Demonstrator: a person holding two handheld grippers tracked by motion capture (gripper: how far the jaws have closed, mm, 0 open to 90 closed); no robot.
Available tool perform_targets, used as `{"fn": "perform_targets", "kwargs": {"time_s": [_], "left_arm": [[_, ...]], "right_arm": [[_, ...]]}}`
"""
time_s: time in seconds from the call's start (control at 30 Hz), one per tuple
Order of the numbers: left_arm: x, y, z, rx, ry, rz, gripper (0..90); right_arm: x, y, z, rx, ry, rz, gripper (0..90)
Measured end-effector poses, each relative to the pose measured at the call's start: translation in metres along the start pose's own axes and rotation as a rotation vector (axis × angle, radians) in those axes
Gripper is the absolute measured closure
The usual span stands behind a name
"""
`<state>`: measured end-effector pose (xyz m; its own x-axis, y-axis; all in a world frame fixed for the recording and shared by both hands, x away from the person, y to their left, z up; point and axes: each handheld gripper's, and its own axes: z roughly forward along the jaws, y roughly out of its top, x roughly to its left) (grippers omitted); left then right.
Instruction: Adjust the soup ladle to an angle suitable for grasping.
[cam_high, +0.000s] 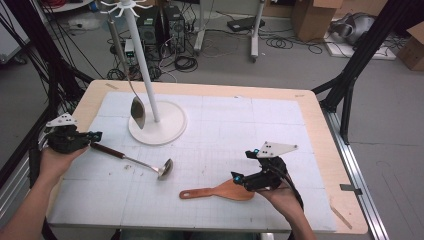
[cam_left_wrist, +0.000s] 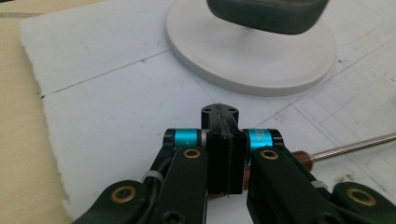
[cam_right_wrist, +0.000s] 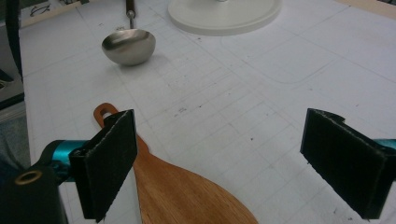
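The white utensil stand (cam_high: 150, 90) rises from its round base on the white gridded mat (cam_high: 240, 125) that covers the table (cam_high: 310, 100), and serves as the landmark here. A metal spoon (cam_high: 136, 107) hangs from one of the stand's top hooks, its bowl just left of the pole and above the base.

The left gripper (cam_high: 92, 136) sits to the left of the stand's base, nearer the person, with its fingers (cam_left_wrist: 224, 158) pressed together on the brown wooden handle of the ladle (cam_high: 135, 161). In the left gripper view the steel shaft runs out to the right from behind the closed fingers. The ladle lies on the mat in front of the base, its steel bowl (cam_right_wrist: 128, 45) resting on the mat at the end away from the gripper.

The right gripper (cam_high: 239, 177) is to the right of the stand and nearer the person, its fingers (cam_right_wrist: 109, 163) spread wide apart. The wooden spatula (cam_high: 220, 191) lies flat on the mat, its broad blade under and between those open fingers, its handle pointing toward the ladle's bowl, a little apart from it.
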<state>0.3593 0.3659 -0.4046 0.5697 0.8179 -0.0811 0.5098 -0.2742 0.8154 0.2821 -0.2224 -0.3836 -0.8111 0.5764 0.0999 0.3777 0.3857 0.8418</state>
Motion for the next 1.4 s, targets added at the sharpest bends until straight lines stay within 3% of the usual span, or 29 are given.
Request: {"fn": "perform_targets", "kwargs": {"time_s": [0.1, 0.37, 0.8, 0.93, 1.03, 1.4], "left_arm": [[0.006, -0.003, 0.001, 0.025, 0.013, 0.009, 89.5], [0.017, -0.007, 0.005, 0.054, 0.041, -0.011, 89.5], [0.026, -0.014, 0.006, 0.094, 0.078, -0.037, 89.5], [0.028, -0.020, 0.006, 0.102, 0.090, -0.045, 89.6], [0.030, -0.024, 0.004, 0.080, 0.102, -0.065, 89.5], [0.034, -0.028, 0.005, 0.103, 0.112, -0.064, 89.5]], "right_arm": [[0.000, 0.000, 0.001, 0.002, 0.003, 0.000, 10.1], [0.000, -0.001, 0.001, 0.006, 0.004, 0.005, 10.1], [0.000, -0.002, -0.002, -0.001, 0.004, 0.006, 10.1], [-0.001, -0.002, -0.002, -0.004, 0.003, 0.004, 10.1], [-0.001, -0.002, -0.002, -0.002, 0.003, 0.003, 10.1], [0.000, -0.002, 0.000, 0.001, 0.007, -0.007, 10.1]]}}
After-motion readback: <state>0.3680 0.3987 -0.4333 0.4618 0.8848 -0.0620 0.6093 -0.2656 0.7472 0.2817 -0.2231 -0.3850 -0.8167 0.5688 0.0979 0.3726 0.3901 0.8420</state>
